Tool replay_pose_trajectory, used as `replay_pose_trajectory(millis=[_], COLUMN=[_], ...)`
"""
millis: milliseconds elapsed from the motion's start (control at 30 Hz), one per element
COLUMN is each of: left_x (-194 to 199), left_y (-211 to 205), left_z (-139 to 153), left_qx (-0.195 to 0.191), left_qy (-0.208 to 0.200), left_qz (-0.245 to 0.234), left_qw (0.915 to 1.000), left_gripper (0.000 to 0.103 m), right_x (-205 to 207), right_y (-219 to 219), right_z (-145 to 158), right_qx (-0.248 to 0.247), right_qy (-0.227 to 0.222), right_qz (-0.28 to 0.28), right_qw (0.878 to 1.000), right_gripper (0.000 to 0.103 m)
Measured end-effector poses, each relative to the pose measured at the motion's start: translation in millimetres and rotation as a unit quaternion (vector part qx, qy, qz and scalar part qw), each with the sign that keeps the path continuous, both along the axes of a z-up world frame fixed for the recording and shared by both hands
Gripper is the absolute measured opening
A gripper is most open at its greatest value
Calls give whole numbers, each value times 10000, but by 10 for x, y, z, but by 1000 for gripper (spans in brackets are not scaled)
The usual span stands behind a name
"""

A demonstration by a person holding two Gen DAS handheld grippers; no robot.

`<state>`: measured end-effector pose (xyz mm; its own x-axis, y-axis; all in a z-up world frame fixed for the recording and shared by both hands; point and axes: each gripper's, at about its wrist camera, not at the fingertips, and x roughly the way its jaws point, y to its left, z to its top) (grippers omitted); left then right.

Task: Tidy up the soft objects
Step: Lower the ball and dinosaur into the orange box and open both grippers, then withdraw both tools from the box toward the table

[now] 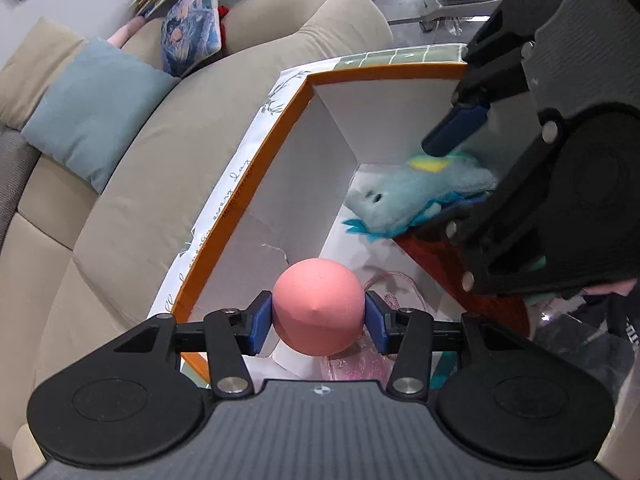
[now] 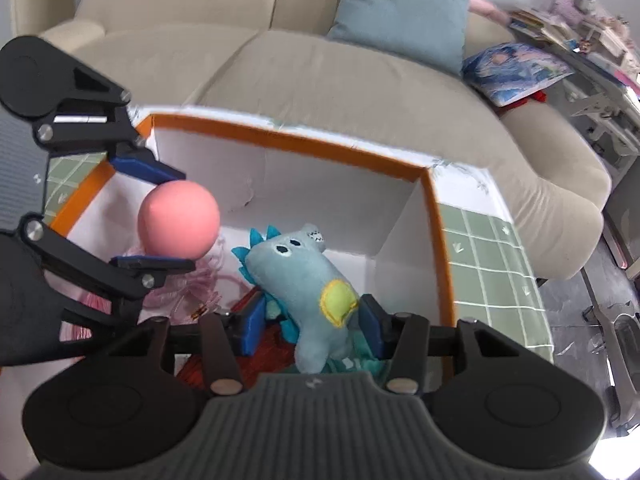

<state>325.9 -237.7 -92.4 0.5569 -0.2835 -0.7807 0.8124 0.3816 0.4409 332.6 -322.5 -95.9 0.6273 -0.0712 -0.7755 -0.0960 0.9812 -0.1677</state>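
My left gripper is shut on a pink foam ball and holds it over the open white box with an orange rim. The ball and left gripper also show in the right wrist view. My right gripper is inside the box with its jaws wide around a light blue plush dinosaur with a yellow patch; the pads are not pressing it. The dinosaur lies below the right gripper's blue fingers in the left wrist view.
Pink cord and a red cloth lie on the box floor. The box stands on a green checked surface in front of a beige sofa with a blue cushion and a printed pillow.
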Motion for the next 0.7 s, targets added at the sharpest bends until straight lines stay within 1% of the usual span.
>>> replay_pose_trajectory(millis=[67, 200, 233, 267, 300, 333, 400, 467, 533, 700], left_x=[23, 31, 25, 25, 21, 14, 11, 7, 0, -102], left_y=[-14, -20, -14, -11, -7, 8, 27, 54, 84, 179], left_z=[-9, 10, 17, 18, 22, 33, 54, 96, 161, 363], left_qx=[-25, -2, 23, 36, 52, 54, 17, -61, -161, -320], left_qy=[22, -20, -45, -57, -59, -70, -139, -182, -165, -202], left_qz=[35, 30, 7, -26, -59, -70, -48, -21, 29, 52], left_qw=[10000, 10000, 10000, 10000, 10000, 9999, 9999, 9998, 9997, 9993], left_gripper=[56, 60, 64, 65, 66, 67, 69, 75, 75, 75], right_x=[29, 44, 13, 8, -1, -5, -14, -23, 14, -84], right_y=[19, 53, 83, 81, 77, 69, 37, -3, -24, 17], right_z=[-20, -39, -40, -35, -28, -18, 10, 32, 59, 182], right_qx=[-33, -252, -244, -200, -175, -166, -100, 17, 51, -39], right_qy=[119, 126, 141, 158, 160, 156, 123, 120, 136, 85], right_qz=[88, 160, 185, 197, 191, 162, 127, 113, 125, 105], right_qw=[9999, 9995, 9994, 9995, 9995, 9996, 9998, 9999, 9998, 9999], right_gripper=[49, 52, 54, 55, 58, 64, 69, 69, 73, 74])
